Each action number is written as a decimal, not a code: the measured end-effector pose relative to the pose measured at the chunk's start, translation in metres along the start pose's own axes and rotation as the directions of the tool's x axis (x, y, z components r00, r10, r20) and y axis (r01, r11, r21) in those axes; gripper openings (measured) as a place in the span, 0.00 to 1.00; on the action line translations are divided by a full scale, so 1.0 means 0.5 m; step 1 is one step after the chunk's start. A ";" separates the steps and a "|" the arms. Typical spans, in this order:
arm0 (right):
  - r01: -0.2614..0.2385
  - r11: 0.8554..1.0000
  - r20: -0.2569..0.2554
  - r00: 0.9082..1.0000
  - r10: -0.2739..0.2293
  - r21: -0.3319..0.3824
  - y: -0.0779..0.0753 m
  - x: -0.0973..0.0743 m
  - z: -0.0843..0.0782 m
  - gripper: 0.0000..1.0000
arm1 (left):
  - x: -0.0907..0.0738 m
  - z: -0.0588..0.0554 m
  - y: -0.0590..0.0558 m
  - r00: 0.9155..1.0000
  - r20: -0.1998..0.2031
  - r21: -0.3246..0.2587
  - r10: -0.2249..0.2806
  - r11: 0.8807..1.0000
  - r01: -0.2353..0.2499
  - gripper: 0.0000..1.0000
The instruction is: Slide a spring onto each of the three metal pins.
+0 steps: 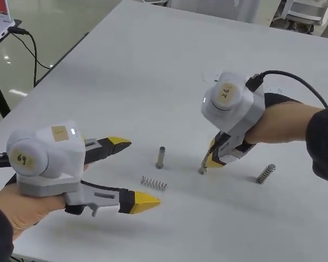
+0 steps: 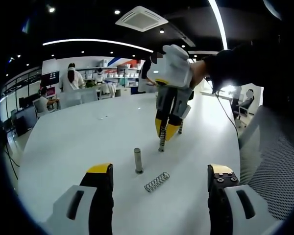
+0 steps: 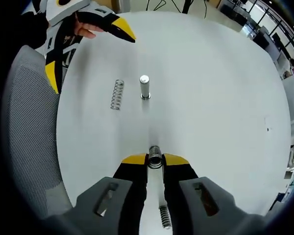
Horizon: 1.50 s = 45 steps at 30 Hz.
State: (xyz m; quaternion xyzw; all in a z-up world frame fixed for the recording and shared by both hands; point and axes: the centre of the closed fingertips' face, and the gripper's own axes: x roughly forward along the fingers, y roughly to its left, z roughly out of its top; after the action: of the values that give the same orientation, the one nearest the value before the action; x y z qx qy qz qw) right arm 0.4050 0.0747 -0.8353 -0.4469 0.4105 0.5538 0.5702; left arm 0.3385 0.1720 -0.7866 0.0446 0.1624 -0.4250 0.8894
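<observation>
**Head view.** The left gripper (image 1: 132, 172) was released, its jaws wide apart and nothing between them, hovering above the table (image 1: 153, 82). The right gripper (image 1: 210, 161) was clenched on a held spring (image 1: 203, 165), which stood upright with its lower end at the table. A bare pin (image 1: 160, 157) stood upright between the two grippers, and a loose spring (image 1: 153, 184) lay flat just beside it. A third spring (image 1: 266, 173) lay apart, beyond the right gripper. Whether a pin sat inside it could not be told.

**Left gripper view.** Its own jaws stood open, with the loose spring (image 2: 157, 181) and the bare pin (image 2: 137, 160) just ahead of them. The right gripper (image 2: 167, 128) pointed down onto the held spring (image 2: 162, 143).

**Right gripper view.** The jaws were closed on the held spring (image 3: 155, 160). A round metal end showed inside the coil, judged to be a pin.

**Assessment.** One spring appeared to be going onto its pin, or was already seated. The bare pin and the loose spring were outstanding. The third item was unconfirmed.
</observation>
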 end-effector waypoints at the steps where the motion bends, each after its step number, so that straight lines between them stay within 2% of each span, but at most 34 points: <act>1: 0.002 1.000 -0.001 1.000 -0.002 0.001 -0.002 0.004 0.000 0.13 | 0.000 0.000 0.000 1.000 -0.001 0.000 0.000 1.000 0.000 0.78; 9: -0.010 1.000 -0.019 1.000 0.010 0.010 -0.007 0.029 -0.012 0.13 | 0.001 -0.002 0.000 1.000 -0.004 0.002 -0.001 1.000 0.001 0.77; 17: -0.011 1.000 -0.013 1.000 0.011 0.022 -0.010 0.030 -0.011 0.13 | 0.004 0.000 -0.001 1.000 -0.005 0.001 -0.006 1.000 0.006 0.77; 20: -0.009 1.000 -0.002 1.000 0.009 0.028 -0.011 0.029 -0.009 0.17 | 0.003 -0.001 -0.001 1.000 -0.006 0.001 -0.005 1.000 0.005 0.77; 35: 0.029 0.999 0.066 0.997 -0.031 0.032 -0.009 -0.010 0.006 0.26 | 0.000 -0.002 -0.008 1.000 -0.015 0.002 -0.008 1.000 0.008 0.77; 40: 0.038 0.999 0.091 0.995 -0.040 0.023 -0.005 -0.029 0.023 0.27 | -0.001 -0.001 -0.008 1.000 -0.014 0.002 -0.008 1.000 0.008 0.77; 45: 0.038 0.999 0.117 0.992 -0.038 0.006 0.013 -0.043 0.053 0.27 | 0.000 0.001 -0.008 1.000 -0.014 0.005 -0.008 1.000 0.008 0.77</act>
State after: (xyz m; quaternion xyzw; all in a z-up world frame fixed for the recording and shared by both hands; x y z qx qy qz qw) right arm 0.3969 0.0945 -0.8080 -0.4201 0.3687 0.5674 0.6046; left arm 0.3355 0.1694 -0.7861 0.0491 0.1677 -0.4287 0.8864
